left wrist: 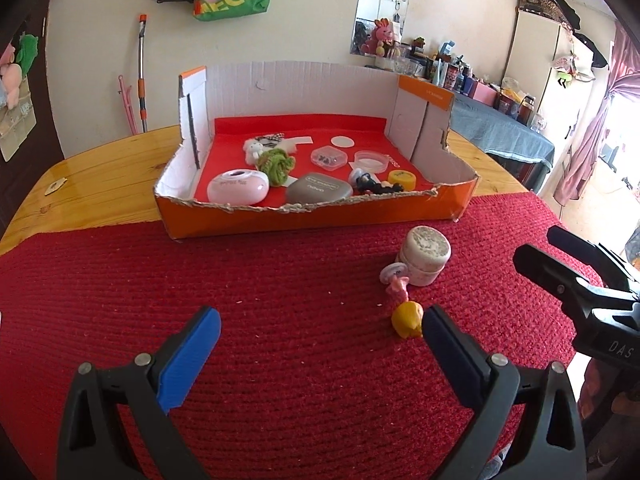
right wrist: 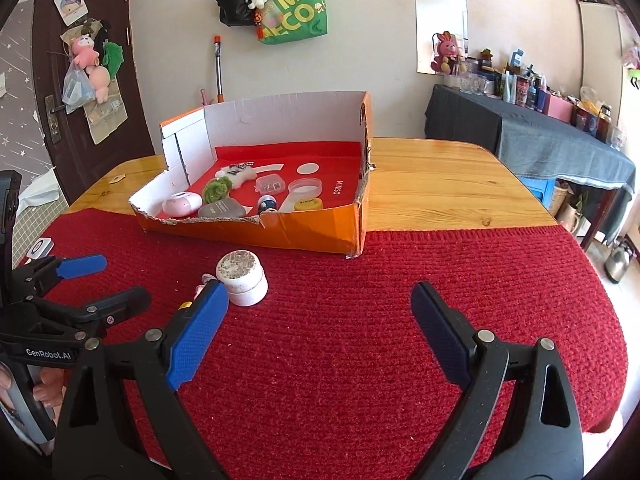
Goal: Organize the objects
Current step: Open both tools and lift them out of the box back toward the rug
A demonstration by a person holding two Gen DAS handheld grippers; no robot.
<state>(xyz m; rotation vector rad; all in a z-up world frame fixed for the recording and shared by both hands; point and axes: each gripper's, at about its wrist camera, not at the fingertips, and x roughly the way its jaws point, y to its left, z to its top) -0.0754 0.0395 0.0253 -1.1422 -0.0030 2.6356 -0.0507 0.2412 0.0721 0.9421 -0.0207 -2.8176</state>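
An orange cardboard box (left wrist: 316, 222) with a red lining holds several small items: a pink case (left wrist: 238, 187), a grey case (left wrist: 319, 191), a green yarn ball (left wrist: 275, 163). It also shows in the right wrist view (right wrist: 312, 232). On the red mat lie a white round jar (left wrist: 426, 255), a pink trinket (left wrist: 398, 285) and a yellow toy (left wrist: 407, 320). My left gripper (left wrist: 320, 330) is open and empty, its right finger beside the yellow toy. My right gripper (right wrist: 320, 304) is open and empty, with the jar (right wrist: 242, 276) just past its left finger.
The red knitted mat (right wrist: 360, 340) covers the near part of a wooden table (right wrist: 440, 184). A cloth-covered side table with bottles (right wrist: 540, 120) stands at the right. A door with hung toys (right wrist: 80, 80) is at the left. Bags hang on the wall.
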